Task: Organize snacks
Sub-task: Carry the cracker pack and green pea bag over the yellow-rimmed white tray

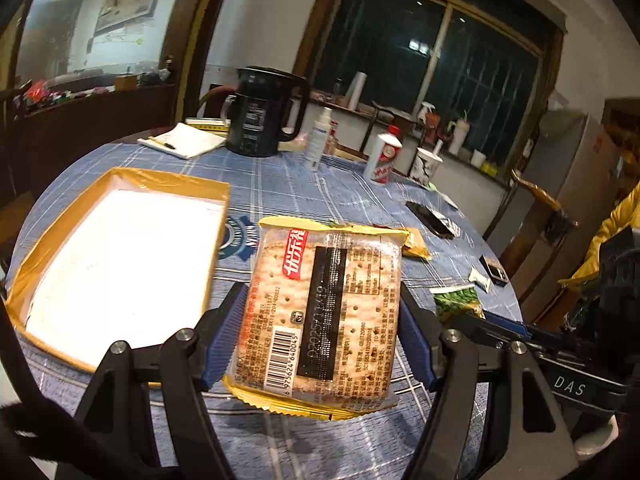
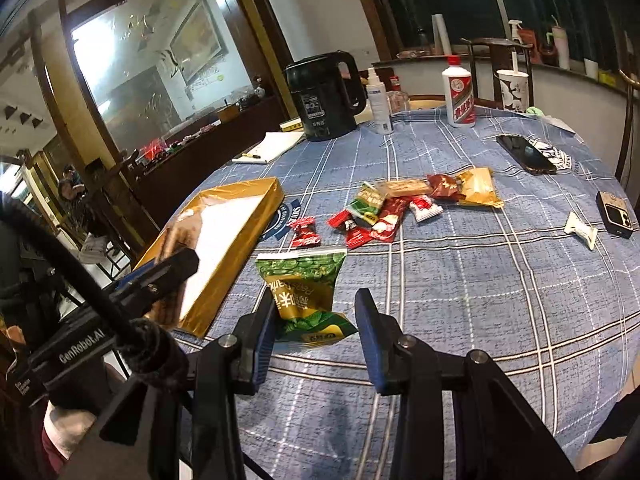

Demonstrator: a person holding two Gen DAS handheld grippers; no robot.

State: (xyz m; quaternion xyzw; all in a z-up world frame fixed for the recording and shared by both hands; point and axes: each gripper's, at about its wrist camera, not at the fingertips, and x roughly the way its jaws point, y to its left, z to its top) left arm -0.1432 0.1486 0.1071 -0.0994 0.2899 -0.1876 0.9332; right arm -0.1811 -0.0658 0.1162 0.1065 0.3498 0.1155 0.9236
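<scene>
A blue checked surface [image 2: 460, 260] holds one gold tray [image 1: 120, 268]. Left tongs [image 1: 320, 332] grip one cracker packet [image 1: 324, 320] beside the tray; right tongs [image 2: 316, 324], partly closed, pinch one green snack bag [image 2: 308, 292].

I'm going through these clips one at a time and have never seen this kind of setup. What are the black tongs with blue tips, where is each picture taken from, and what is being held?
There is no robot here: a person holds one hand-held gripper in each hand, and a fisheye camera on each looks forward along its two fingers.

The left wrist picture shows the left gripper clamped on a cracker packet, carried above the table beside a gold box with a white inside.

The right wrist picture shows the right gripper with a green snack bag between its fingers; one finger touches the bag, the other stands apart, so I cannot tell how firm the grip is.

Further back lie a pile of small snacks, a black kettle, a notebook, a white bottle and a phone.
</scene>
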